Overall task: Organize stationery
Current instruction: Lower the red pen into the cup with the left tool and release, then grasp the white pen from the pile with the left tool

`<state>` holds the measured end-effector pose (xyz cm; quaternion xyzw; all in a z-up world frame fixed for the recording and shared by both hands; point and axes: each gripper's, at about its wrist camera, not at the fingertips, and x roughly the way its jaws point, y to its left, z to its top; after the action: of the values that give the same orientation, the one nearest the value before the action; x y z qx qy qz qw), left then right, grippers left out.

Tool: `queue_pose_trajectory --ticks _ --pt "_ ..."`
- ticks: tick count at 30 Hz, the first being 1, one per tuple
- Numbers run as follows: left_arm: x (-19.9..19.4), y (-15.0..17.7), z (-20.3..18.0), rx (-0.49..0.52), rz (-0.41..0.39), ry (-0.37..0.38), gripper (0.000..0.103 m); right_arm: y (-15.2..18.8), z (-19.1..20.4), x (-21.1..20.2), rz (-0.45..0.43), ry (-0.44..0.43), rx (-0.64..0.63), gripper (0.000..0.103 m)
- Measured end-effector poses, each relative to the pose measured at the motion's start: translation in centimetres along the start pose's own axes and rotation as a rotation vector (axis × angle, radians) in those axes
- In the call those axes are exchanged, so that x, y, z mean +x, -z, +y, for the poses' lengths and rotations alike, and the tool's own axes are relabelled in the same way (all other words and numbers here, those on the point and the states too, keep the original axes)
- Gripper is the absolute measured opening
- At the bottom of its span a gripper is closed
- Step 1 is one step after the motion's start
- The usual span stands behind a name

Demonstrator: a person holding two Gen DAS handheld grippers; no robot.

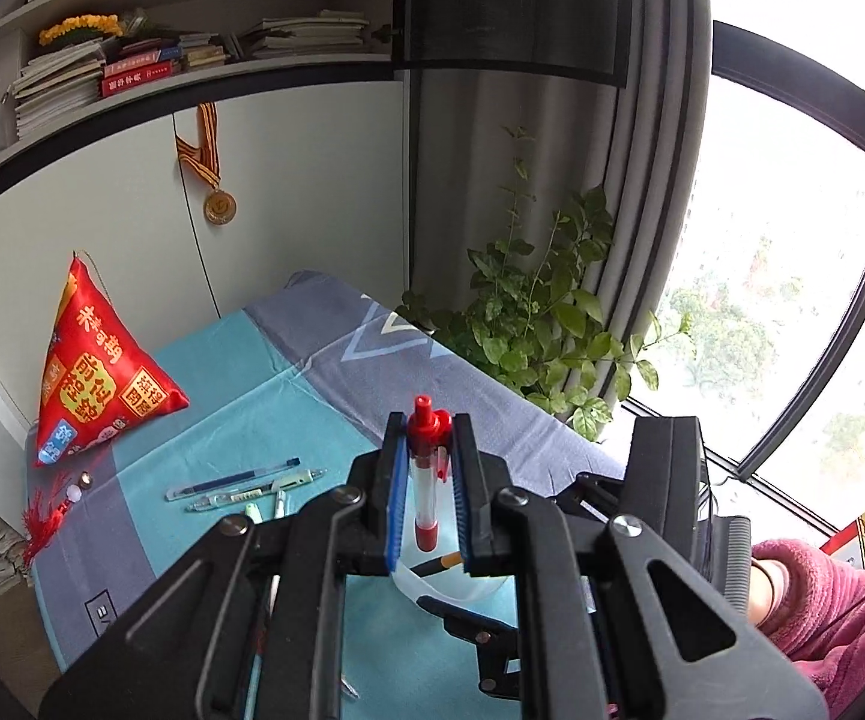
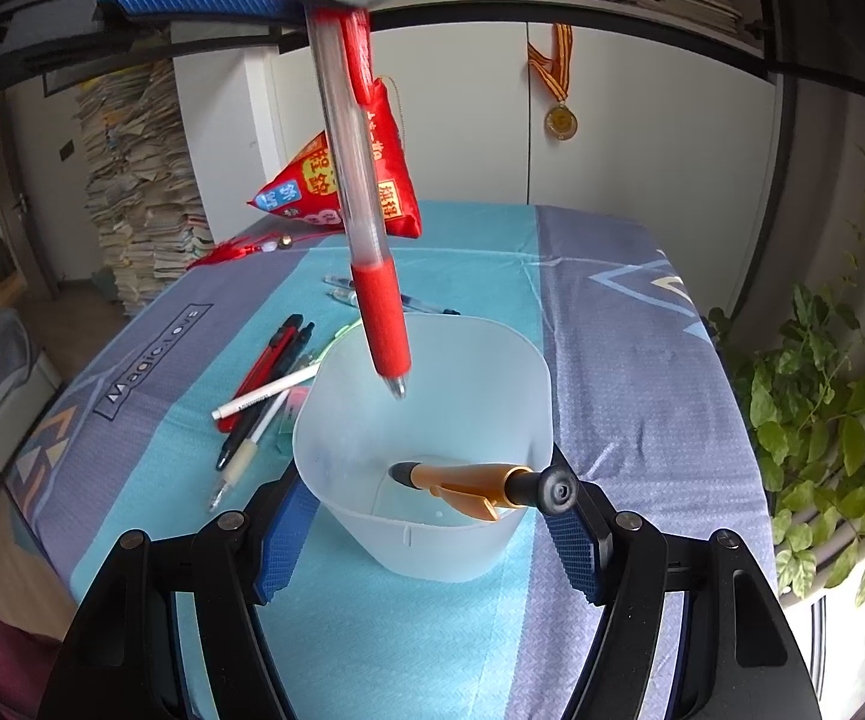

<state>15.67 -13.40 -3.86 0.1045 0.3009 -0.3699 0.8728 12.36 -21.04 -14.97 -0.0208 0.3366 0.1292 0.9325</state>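
My left gripper [image 1: 426, 492] is shut on a red and clear pen [image 1: 424, 480], held upright. In the right wrist view that pen [image 2: 366, 228] hangs tip down just above the mouth of a translucent white cup [image 2: 432, 450]. My right gripper [image 2: 432, 534] holds the cup by its sides. A gold and black pen [image 2: 474, 480] leans inside the cup. Several loose pens [image 2: 264, 402] lie on the tablecloth left of the cup. More pens [image 1: 240, 483] show in the left wrist view.
A red pyramid-shaped pouch [image 2: 336, 186] with a tassel sits at the back of the table. The blue and grey tablecloth [image 2: 630, 360] covers the table. A leafy plant [image 2: 822, 420] stands at the right. Stacks of papers [image 2: 138, 198] rise at the left.
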Motion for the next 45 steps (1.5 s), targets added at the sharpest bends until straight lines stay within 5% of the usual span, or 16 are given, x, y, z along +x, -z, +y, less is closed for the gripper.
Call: queue_pose_trajectory --ticks 11,22,24,27,30,38,45 --pt "2.1 1.7 0.5 -0.035 0.09 0.017 0.012 0.1 0.0 -0.1 0.002 -0.002 -0.002 0.072" --pt "0.9 1.8 0.4 -0.037 0.069 0.005 0.012 -0.1 -0.1 0.2 0.005 0.002 -0.002 0.072" --pt "0.3 1.8 0.9 -0.049 0.054 -0.011 0.019 -0.1 0.0 0.2 0.006 0.004 -0.005 0.072" --pt "-0.7 1.9 2.0 -0.071 0.022 -0.055 0.043 0.0 0.0 0.1 0.006 0.005 -0.006 0.072" --pt "-1.1 2.3 3.6 -0.091 0.01 -0.118 0.044 0.0 0.0 0.1 0.006 0.005 -0.006 0.072" --pt "3.2 5.0 7.2 -0.134 0.14 -0.187 0.044 0.0 0.1 0.1 0.005 0.005 -0.005 0.071" --pt "8.2 6.2 7.9 -0.064 0.229 -0.202 0.044 -0.1 0.2 0.1 0.006 0.009 -0.009 0.071"
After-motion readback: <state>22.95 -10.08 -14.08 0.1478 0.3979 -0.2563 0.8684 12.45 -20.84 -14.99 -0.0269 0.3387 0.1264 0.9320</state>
